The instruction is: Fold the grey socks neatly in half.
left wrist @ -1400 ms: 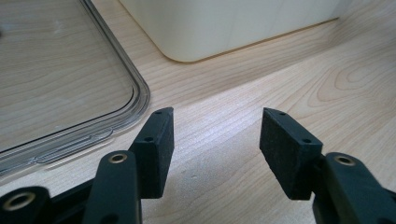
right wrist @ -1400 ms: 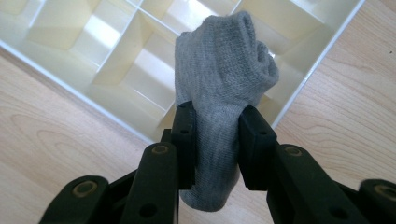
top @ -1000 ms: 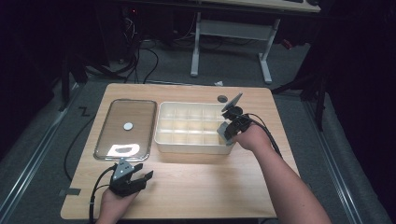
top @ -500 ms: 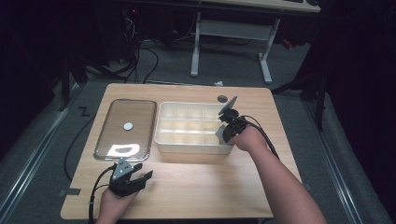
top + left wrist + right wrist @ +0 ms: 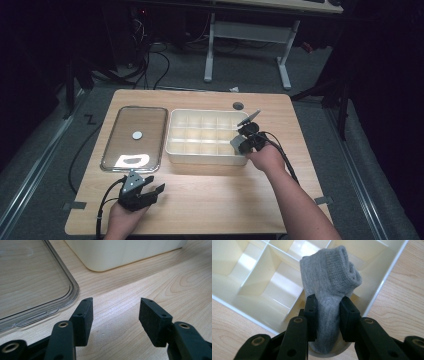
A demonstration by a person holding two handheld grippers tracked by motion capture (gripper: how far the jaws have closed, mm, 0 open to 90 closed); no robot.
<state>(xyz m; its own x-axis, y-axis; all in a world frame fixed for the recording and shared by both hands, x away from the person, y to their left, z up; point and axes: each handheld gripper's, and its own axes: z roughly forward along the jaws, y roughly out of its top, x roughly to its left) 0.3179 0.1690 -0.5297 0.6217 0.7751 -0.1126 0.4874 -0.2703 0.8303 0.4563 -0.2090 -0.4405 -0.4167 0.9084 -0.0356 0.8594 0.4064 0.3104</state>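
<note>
My right gripper [image 5: 327, 308] is shut on a rolled grey sock [image 5: 332, 277], its pads [image 5: 312, 312] pressing the sock's sides. It holds the sock over the near right corner of a cream divided box [image 5: 257, 287]. From above, the right gripper [image 5: 245, 141] sits at the box's [image 5: 202, 150] right end, with the sock [image 5: 236, 143] a small grey patch at its tip. My left gripper [image 5: 115, 315] stands open over bare wood, nothing between its jaws. In the high view the left gripper [image 5: 145, 192] rests near the table's front left edge.
A clear lid [image 5: 135, 137] with a round white spot lies flat left of the box; its rim [image 5: 72, 290] runs just ahead of my left jaws. A dark round grommet [image 5: 238, 106] sits in the table behind the box. Cables trail from both grippers.
The right gripper with the sock has shifted slightly along the box's right end. The left gripper has stayed where it was.
</note>
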